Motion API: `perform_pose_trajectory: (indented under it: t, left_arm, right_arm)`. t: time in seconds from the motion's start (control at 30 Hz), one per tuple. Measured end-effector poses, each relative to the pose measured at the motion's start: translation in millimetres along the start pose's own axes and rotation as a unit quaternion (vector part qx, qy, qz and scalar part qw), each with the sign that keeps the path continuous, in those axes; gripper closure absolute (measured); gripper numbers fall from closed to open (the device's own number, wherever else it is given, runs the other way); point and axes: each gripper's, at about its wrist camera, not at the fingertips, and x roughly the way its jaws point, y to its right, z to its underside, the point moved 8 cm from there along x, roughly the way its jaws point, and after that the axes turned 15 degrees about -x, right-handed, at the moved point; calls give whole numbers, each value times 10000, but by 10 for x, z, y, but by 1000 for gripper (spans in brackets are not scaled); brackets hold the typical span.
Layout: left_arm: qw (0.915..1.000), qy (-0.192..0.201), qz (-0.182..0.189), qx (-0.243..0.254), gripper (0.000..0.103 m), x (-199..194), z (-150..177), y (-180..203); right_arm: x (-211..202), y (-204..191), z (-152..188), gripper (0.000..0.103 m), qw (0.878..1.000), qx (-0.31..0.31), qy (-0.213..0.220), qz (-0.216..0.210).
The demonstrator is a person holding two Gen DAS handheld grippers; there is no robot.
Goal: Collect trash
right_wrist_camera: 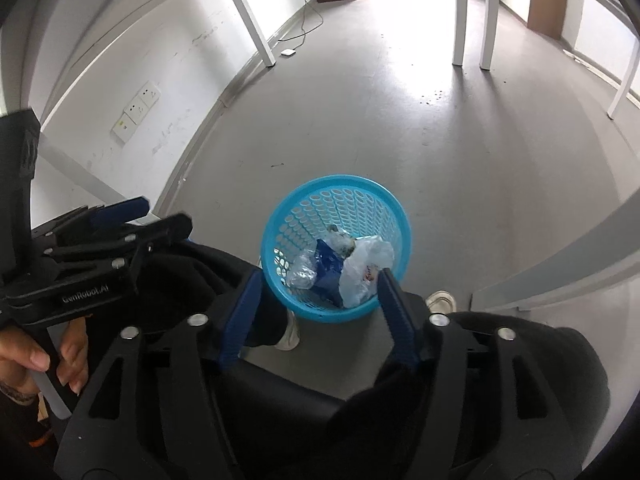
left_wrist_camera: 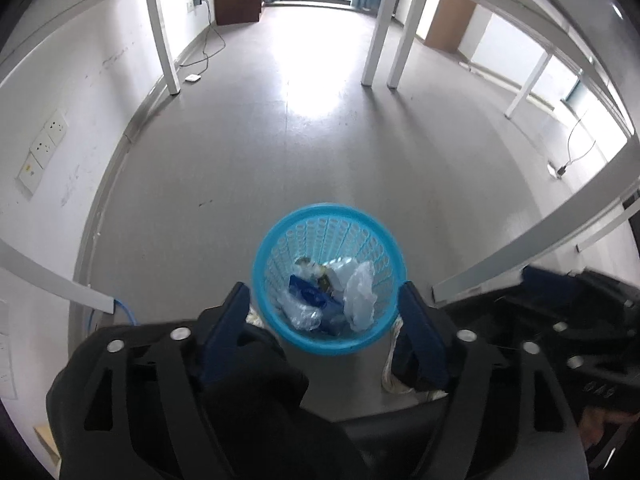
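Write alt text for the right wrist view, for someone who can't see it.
A round blue perforated plastic wastebasket stands on a grey floor, holding a white plastic bag, a dark blue wrapper and clear crumpled plastic. The open right tool hovers above it.

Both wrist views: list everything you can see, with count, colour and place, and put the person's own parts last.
Waste basket: one, light blue, perforated, standing on the grey floor.
White plastic bag: one, crumpled, in the basket.
Blue wrapper: one, dark blue, in the basket.
Clear plastic: one crumpled piece, in the basket.
Table legs: several, white, further down the room.
Wall sockets: a white row on the left wall.
Cable: one, dark, trailing down to the floor.
Shoe: one, white, beside the basket.
Left tongs: black with blue fingers, open, empty.
Right tongs: same, open, empty.
Hand: one, on the left tongs' handle.
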Motion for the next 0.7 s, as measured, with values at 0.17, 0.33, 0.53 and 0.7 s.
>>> perform_pose_trajectory:
  t: [0.17,0.33,0.53,0.7]
  left_arm:
    - [9999,-121,71,-33,6,-80,107,-62]
    - [9998,-117,137,-21,6,-83,122,-74]
    - [9999,-91,47,-78,6,-56,87,-74]
    - [10000,-21,-10,-88,6,-67,63,-75]
  right_arm:
    - [-144,4,91,24,9999,-108,6,63]
    - [-130,-11,108,10,9998,-190,-2,11]
    - [-120,49,108,8,10000,-27,9,-57]
    - [-100,43,109,8,9999,-12,-33,-104]
